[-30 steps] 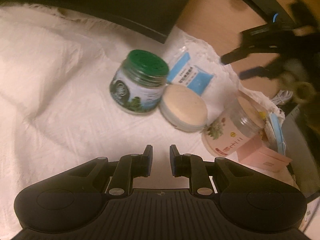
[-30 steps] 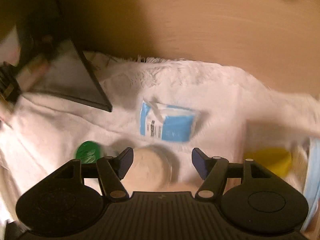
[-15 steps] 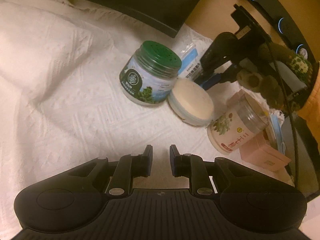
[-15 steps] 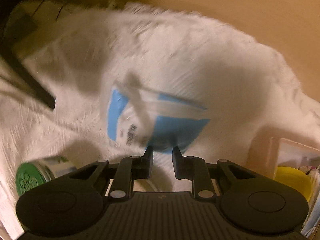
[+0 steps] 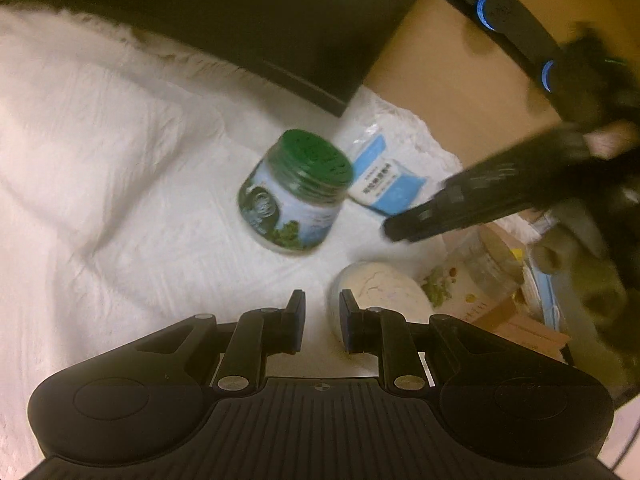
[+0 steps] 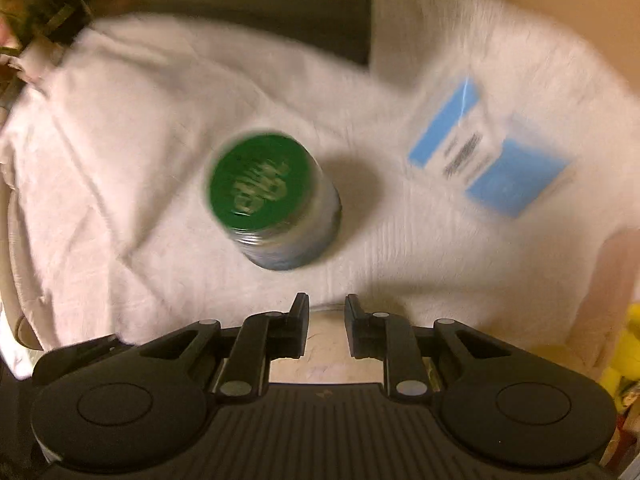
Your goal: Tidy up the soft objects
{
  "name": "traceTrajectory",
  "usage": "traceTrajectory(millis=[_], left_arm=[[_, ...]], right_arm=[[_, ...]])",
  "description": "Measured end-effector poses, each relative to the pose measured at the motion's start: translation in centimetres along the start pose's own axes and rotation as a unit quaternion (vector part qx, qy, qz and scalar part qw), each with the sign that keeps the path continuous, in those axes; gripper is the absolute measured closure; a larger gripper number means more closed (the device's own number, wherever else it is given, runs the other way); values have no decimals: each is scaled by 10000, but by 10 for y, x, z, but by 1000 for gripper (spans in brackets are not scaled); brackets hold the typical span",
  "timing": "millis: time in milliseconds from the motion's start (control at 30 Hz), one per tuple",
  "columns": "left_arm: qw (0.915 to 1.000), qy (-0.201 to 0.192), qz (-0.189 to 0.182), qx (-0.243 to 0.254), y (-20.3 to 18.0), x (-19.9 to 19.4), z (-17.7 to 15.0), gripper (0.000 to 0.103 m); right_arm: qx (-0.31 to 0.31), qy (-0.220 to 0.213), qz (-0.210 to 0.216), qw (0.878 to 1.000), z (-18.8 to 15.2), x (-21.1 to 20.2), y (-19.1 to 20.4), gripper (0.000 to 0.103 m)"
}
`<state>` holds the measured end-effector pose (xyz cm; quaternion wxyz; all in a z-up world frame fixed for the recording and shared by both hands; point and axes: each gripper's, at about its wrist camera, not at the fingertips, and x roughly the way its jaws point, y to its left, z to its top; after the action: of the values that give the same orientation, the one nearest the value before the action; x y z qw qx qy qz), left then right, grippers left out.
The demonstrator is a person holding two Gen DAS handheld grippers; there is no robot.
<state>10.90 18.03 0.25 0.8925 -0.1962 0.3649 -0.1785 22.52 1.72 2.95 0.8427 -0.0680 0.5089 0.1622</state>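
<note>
A blue and white soft packet lies on the white towel behind a green-lidded jar; both also show in the right wrist view, the packet at right and the jar in the middle. A round cream tub sits just right of my left gripper, which is nearly shut and empty. My right gripper is nearly shut and empty, above the cream tub. Its blurred fingers reach in from the right in the left wrist view.
A dark monitor base stands at the back on the wooden desk. A clear jar with a flower label, a pink box and a yellow object crowd the right side.
My right gripper swung left from over the packet to beside the green jar, staying nearly shut. The cream tub now sits nearer my left gripper. The left view shifted.
</note>
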Motion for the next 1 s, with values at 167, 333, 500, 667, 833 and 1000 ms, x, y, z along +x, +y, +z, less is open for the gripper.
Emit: traceTrajectory(millis=[167,333,500,667,833,1000], left_arm=[[9989,152,-161,414,-21,11,4,83],[9988,410,-258,50,-15,34,15,83],[9960,811,-355,111,-10,41,19,83],[9926,1074,-560,-74,2,51,28,83],[9889,1156,-891,-297,12,59,34,76],[9804,1501,-1274,-36,11,54,34,63]], right_arm=[[-52,-991,-177,9949,-64,-52,-6,83],[331,-1343,-395,9896,-108,-45,-17,83],[507,-1663,-1052,9791,-122,-9,-16,83],[698,-1533,-1042,9802,-124,8,-28,83],[790,-1551,-959,9801,-128,10,-35,83],[751,-1553,-962,9803,-130,9,-33,83]])
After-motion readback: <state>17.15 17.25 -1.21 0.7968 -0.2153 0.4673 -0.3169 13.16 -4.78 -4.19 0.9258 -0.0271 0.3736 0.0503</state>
